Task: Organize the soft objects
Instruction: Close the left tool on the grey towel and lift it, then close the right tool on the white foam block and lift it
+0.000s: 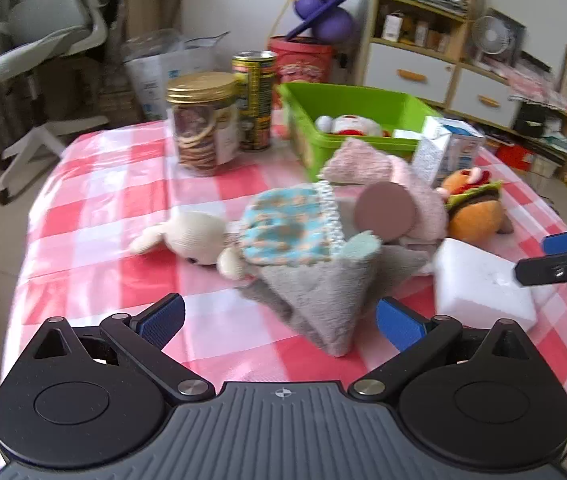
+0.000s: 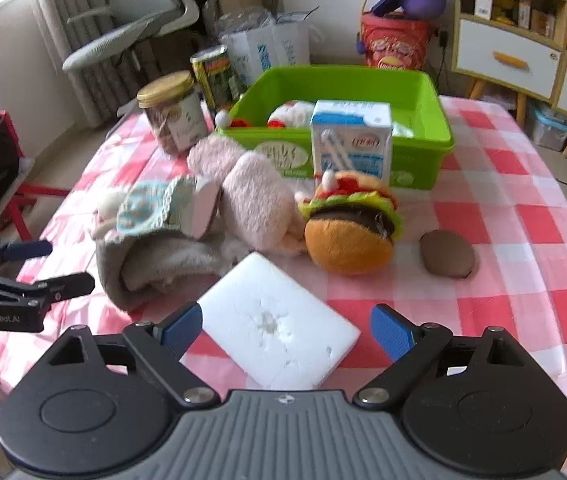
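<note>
Soft toys lie heaped mid-table: a grey plush [image 1: 315, 300] with a blue dotted cloth [image 1: 283, 232], a cream bunny [image 1: 195, 236], a pink plush [image 2: 255, 200] and a burger plush [image 2: 347, 232]. My left gripper [image 1: 281, 320] is open and low over the table, with the grey plush's corner between its fingers and untouched by the pads. My right gripper [image 2: 287, 322] is open around a white foam block [image 2: 275, 320], with a gap on the right side. A green bin [image 2: 423, 92] at the back holds a red-and-white plush [image 2: 291, 114].
A milk carton [image 2: 351, 140] stands before the bin. A cookie jar [image 1: 203, 120] and a can [image 1: 253, 100] stand at the back left. A brown pebble-shaped thing [image 2: 447, 254] lies right of the burger. The checked tablecloth [image 2: 523, 220] runs to the edges; an office chair and shelves stand beyond.
</note>
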The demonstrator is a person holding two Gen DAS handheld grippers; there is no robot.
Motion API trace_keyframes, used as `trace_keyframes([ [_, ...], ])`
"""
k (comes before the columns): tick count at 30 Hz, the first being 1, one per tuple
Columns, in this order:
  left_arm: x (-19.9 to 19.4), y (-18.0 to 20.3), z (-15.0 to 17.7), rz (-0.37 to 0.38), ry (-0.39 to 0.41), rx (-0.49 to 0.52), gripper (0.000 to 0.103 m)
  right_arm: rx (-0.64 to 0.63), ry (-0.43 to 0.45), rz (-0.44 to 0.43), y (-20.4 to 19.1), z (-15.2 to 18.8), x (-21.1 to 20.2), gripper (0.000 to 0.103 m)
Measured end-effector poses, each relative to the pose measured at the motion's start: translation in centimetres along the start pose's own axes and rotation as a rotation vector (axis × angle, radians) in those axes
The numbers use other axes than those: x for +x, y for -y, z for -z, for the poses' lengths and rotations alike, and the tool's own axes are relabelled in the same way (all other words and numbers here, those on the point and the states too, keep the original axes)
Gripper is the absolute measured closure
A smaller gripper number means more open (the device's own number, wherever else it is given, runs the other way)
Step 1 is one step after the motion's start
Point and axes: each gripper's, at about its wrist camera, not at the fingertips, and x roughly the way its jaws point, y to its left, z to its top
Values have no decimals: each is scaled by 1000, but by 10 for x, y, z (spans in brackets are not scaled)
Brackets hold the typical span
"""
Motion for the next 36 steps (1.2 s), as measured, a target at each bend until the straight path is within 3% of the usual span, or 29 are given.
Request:
trace_keyframes([
  [8, 13, 19, 2, 54, -11, 19, 13, -82, -59, -7, -9, 9, 16, 35],
  [19, 28, 23, -3, 41, -50, -57, 55, -200, -94, 65, -20, 17, 36, 35],
  [21, 28, 22, -5, 32, -60, -72, 70, -209, -91, 83, -19, 17, 38, 35],
  [24, 28, 19, -8, 38, -81, -110, 83, -210, -87, 90, -17, 16, 39, 35],
  [27, 24, 19, -11, 45, -93, -129, 89, -204, -88, 98, -15, 14, 41, 35],
  [36, 3, 21, -19, 72, -80, -165, 92, -173, -87, 109, -10, 11, 41, 36],
])
